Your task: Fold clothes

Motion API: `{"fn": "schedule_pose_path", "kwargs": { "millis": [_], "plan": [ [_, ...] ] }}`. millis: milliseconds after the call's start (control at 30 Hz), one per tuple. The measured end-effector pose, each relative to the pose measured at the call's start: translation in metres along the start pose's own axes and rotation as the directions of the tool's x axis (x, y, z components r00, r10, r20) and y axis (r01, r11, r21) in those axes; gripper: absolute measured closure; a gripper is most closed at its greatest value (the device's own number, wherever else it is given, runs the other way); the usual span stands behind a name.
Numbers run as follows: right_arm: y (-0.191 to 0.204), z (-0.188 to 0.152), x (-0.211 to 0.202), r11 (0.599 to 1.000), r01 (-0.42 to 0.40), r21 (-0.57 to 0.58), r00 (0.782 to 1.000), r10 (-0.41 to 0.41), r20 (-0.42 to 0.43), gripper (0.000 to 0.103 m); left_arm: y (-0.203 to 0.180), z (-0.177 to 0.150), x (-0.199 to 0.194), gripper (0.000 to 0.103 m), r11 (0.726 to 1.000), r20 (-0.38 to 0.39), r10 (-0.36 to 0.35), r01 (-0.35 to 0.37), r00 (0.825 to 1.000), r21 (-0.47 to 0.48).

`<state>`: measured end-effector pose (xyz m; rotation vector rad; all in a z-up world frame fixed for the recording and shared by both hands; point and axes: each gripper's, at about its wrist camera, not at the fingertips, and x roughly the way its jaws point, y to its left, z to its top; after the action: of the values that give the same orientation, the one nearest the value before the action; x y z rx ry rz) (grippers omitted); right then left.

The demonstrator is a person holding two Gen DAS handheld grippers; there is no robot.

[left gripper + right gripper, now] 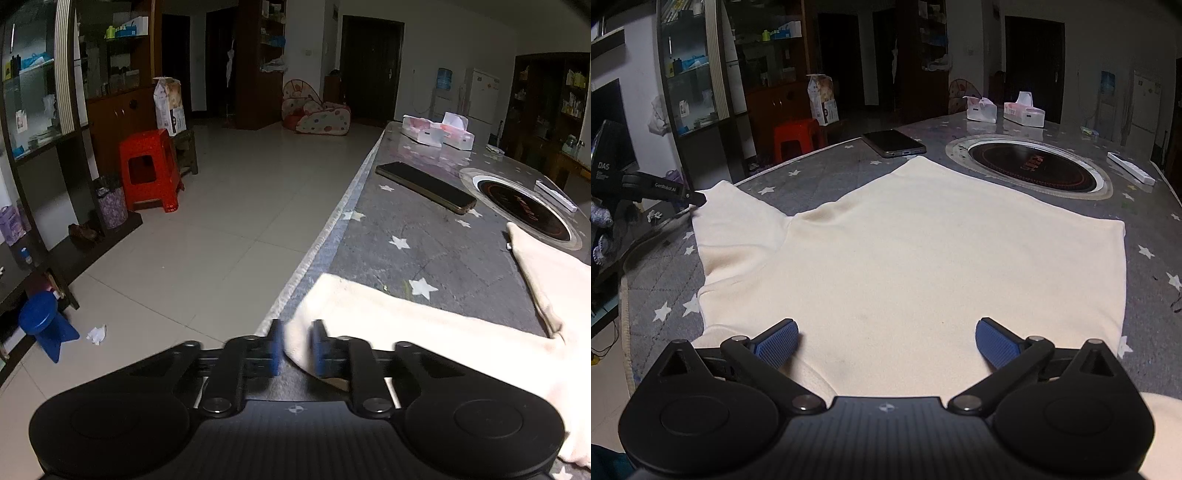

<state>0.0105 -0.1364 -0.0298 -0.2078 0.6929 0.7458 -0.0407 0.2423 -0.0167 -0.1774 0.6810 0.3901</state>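
- A cream sweater (905, 251) lies spread flat on the table (820, 173), one sleeve (735, 218) stretched toward the left edge.
- The left gripper (295, 345) pinches that sleeve's cuff.
- The right gripper (886, 341) hovers wide open, level over the near edge.
- A phone (894, 144) and tissue boxes (1023, 110) lie beyond.

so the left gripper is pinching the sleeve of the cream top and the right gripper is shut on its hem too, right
Not quite. The right gripper is open above the cream top, holding nothing, as the right wrist view shows. The left gripper does pinch the sleeve.
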Motion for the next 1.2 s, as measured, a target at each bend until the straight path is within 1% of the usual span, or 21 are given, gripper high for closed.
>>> {"fn": "schedule_pose_path", "kwargs": {
  "millis": [33, 167, 433, 633, 800, 900, 1033, 1067, 1200],
  "plan": [
    [0.0, 0.0, 0.0, 1.0, 0.001, -0.001, 1.0, -0.001, 0.001, 0.0, 0.0, 0.001, 0.001, 0.094, 1.0, 0.002, 0.002, -0.002, 1.0, 0.002],
    [0.001, -0.001, 0.0, 1.0, 0.002, -0.002, 1.0, -0.002, 0.002, 0.0, -0.002, 0.006, 0.003, 0.096, 1.0, 0.014, 0.004, -0.004, 1.0, 0.004],
    [0.002, -0.001, 0.0, 1.0, 0.01, -0.011, 1.0, -0.01, 0.004, 0.0, -0.007, 0.022, 0.006, 0.097, 1.0, 0.055, -0.003, 0.001, 0.998, 0.029],
    [0.004, -0.001, 0.0, 1.0, 0.02, -0.022, 1.0, -0.02, 0.004, 0.0, -0.01, 0.035, 0.015, 0.098, 0.998, 0.08, 0.006, -0.011, 0.997, 0.059],
    [0.005, -0.002, 0.001, 0.999, 0.024, -0.027, 1.0, -0.024, 0.004, 0.0, -0.018, 0.039, 0.03, 0.098, 0.992, 0.073, 0.018, -0.026, 0.997, 0.121],
    [0.005, -0.002, 0.002, 0.999, 0.025, -0.029, 1.0, -0.025, 0.005, 0.0, -0.016, 0.038, 0.038, 0.097, 0.994, 0.041, 0.024, -0.028, 0.999, 0.101],
    [0.005, -0.002, 0.002, 0.999, 0.025, -0.029, 1.0, -0.025, 0.004, 0.0, -0.016, 0.033, 0.043, 0.096, 0.992, 0.009, 0.029, -0.03, 1.0, 0.121],
    [0.005, -0.002, 0.002, 0.999, 0.025, -0.029, 1.0, -0.025, 0.004, 0.0, -0.016, 0.033, 0.043, 0.094, 0.992, 0.006, 0.03, -0.03, 1.0, 0.123],
    [0.005, -0.002, 0.002, 0.999, 0.025, -0.029, 1.0, -0.025, 0.004, 0.0, -0.02, 0.035, 0.035, 0.091, 0.992, 0.011, 0.017, -0.018, 1.0, 0.128]
  ]
}}
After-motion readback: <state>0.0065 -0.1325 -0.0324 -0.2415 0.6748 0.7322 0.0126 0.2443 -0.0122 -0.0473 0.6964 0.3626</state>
